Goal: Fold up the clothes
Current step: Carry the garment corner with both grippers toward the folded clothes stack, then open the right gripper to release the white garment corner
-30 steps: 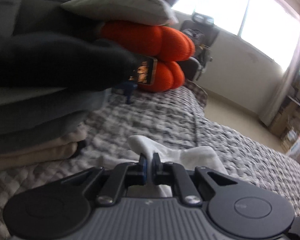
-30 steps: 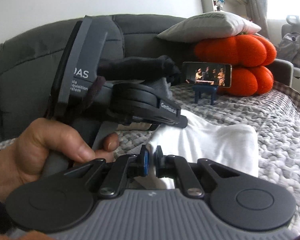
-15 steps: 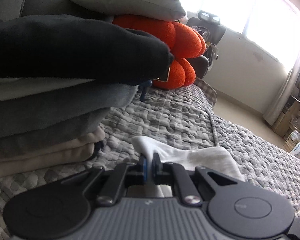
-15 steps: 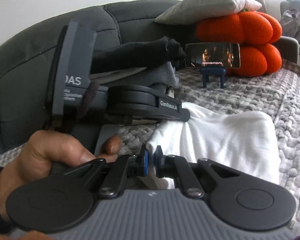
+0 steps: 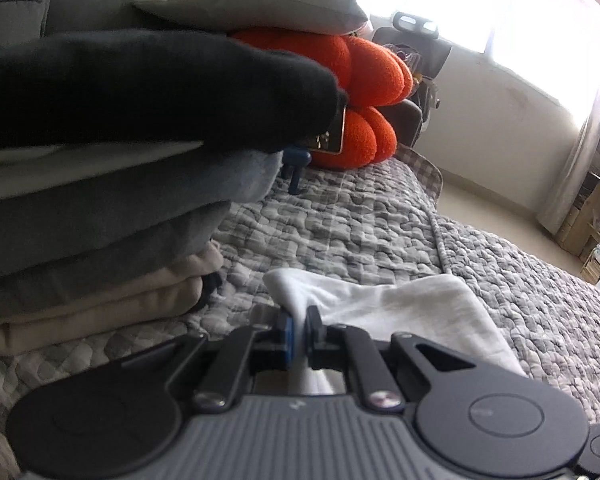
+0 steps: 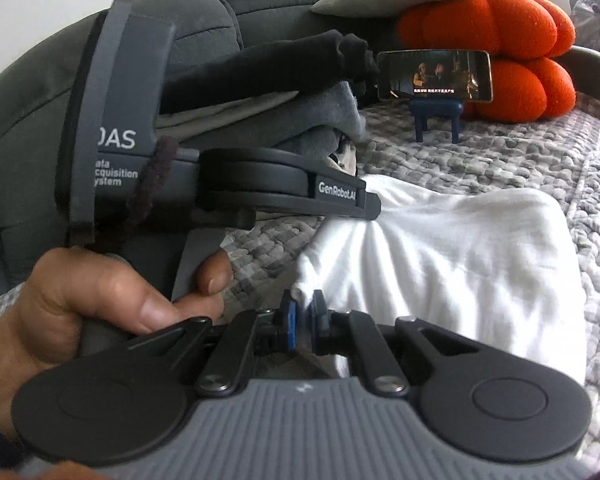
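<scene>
Home living room — grey sofa (image 6: 28, 128), quilted cover (image 5: 340, 220), cushions (image 6: 500, 28), curtained window (image 5: 500, 4).

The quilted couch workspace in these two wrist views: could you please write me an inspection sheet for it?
Surface: grey quilted cover, lumpy.
Job's things: white cotton garment lying partly folded; stack of folded dark, grey and beige clothes beside it.
Clutter: phone on small blue stand, screen lit; orange pumpkin-shaped plush cushions; grey pillow on top of them.
Grippers: left tongs shut on the garment's edge; right tongs shut on another edge.
Cables: nothing seen.
Surroundings: bright window, office chair, cardboard boxes.
</scene>
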### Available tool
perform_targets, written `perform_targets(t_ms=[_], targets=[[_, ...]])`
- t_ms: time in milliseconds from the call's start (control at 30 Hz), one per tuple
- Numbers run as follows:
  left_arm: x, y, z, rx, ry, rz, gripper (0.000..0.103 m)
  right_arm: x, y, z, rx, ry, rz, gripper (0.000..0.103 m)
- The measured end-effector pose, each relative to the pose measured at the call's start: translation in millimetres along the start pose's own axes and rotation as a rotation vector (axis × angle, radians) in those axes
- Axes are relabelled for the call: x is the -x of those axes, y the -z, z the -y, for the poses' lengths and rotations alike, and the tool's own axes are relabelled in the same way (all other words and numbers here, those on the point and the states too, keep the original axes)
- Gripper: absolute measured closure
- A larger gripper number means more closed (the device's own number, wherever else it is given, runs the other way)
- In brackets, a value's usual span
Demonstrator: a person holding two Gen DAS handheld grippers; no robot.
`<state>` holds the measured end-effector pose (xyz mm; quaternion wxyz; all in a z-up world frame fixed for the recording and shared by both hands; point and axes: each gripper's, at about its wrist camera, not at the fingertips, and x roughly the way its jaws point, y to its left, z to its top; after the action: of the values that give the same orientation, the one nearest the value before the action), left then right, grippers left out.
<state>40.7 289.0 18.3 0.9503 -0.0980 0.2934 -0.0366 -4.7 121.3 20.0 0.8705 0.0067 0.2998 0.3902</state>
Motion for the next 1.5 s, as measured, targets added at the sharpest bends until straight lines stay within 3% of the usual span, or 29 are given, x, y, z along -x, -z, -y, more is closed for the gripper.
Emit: perform_targets(t_ms=[1233,1367,1500], targets=[[6,-2,-20,0.074,-0.009,0.003,0.092,-1,1,-1,0.025,-0.017,0.030,0.092],[10,-2,-24,0.086,-0.012,0.013,0.092,-4,0,1,0.035,-0.078,0.002,0.083],[19,-5,-30,0.100,-0.034,0.038,0.092,17,-8,23,-0.082,-0.248,0.020,0.071]])
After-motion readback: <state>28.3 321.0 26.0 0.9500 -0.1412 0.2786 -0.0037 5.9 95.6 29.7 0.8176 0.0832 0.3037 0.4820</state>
